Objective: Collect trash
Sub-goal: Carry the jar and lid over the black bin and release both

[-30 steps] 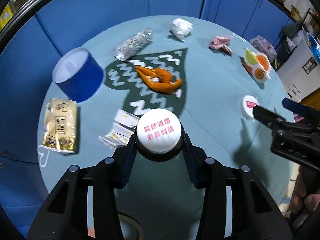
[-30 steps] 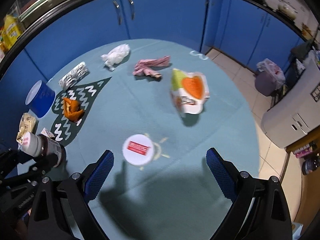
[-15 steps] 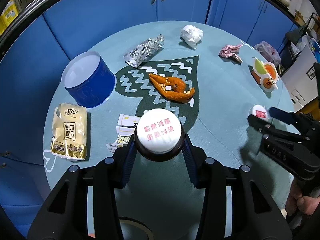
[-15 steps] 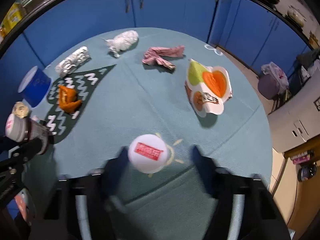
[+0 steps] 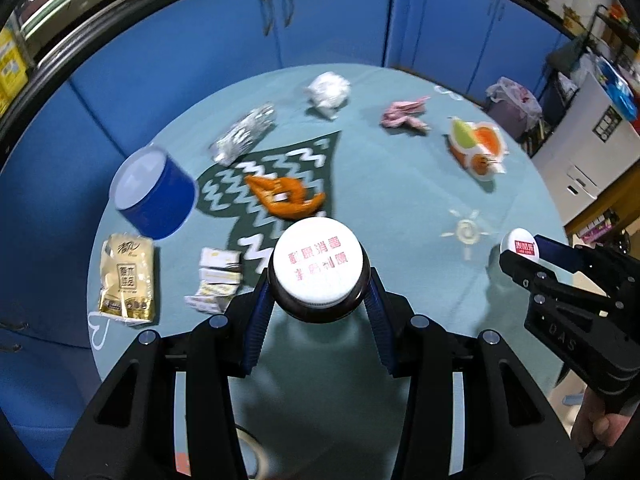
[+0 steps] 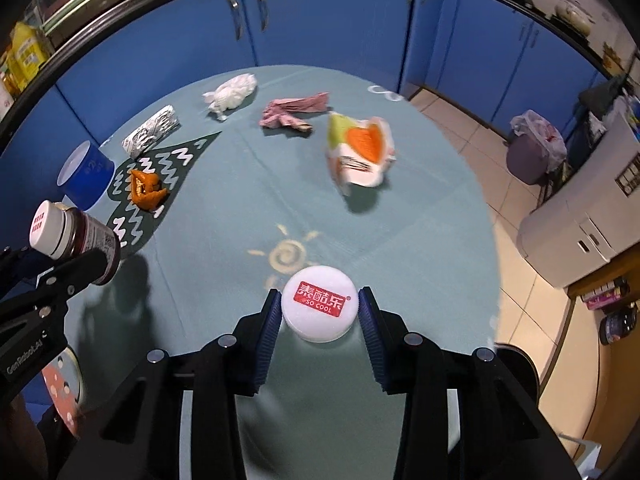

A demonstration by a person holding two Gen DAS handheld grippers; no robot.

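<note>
Between my left jaws (image 5: 318,280) sits the brown bottle (image 5: 318,268), clamped as before and riding above the table (image 5: 400,208); peel (image 5: 286,196), foil (image 5: 244,136) and tissue (image 5: 328,90) remain down there. On the right view, my right jaws (image 6: 319,312), wide apart a second ago, are closing on the white bottle (image 6: 319,307), pads at its sides. I judge both are ready for binning.

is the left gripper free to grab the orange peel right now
Probably not: the left gripper is shut on the dark bottle, so its jaws are full. The orange peel lies uncovered just beyond it on the table.
</note>
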